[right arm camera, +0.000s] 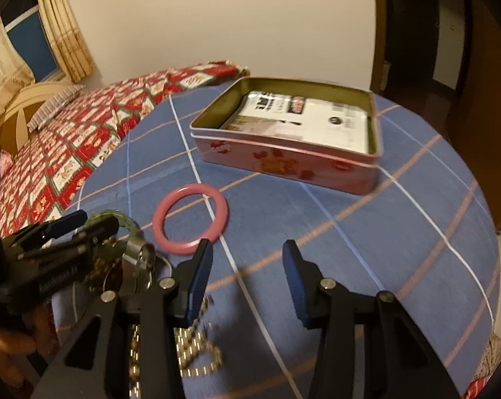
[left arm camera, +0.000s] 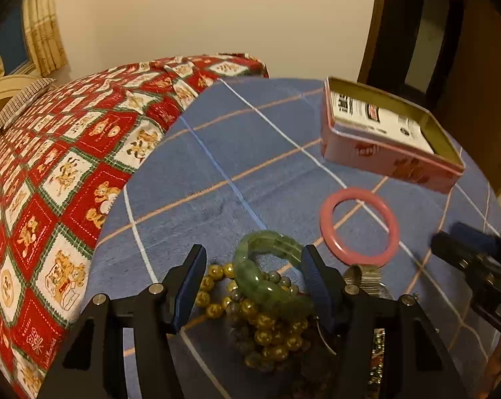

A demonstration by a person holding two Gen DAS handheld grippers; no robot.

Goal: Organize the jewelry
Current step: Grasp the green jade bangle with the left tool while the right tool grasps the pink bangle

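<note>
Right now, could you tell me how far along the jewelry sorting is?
Barely begun. The pink tin is open and holds only a printed card; no jewelry is visible inside. In hand: nothing yet, though the left gripper has its open jaws around the green bracelet on the bead pile. The right gripper is empty. The pink bangle remains on the cloth.

My left gripper point(left arm camera: 253, 259) tilts steeply downward, jaws parted with nothing pinched between the pads. My right gripper point(right arm camera: 247, 254) angles down likewise, jaws apart and empty. A blurred hand point(right arm camera: 4, 349), probably my left, grips the other handle
</note>
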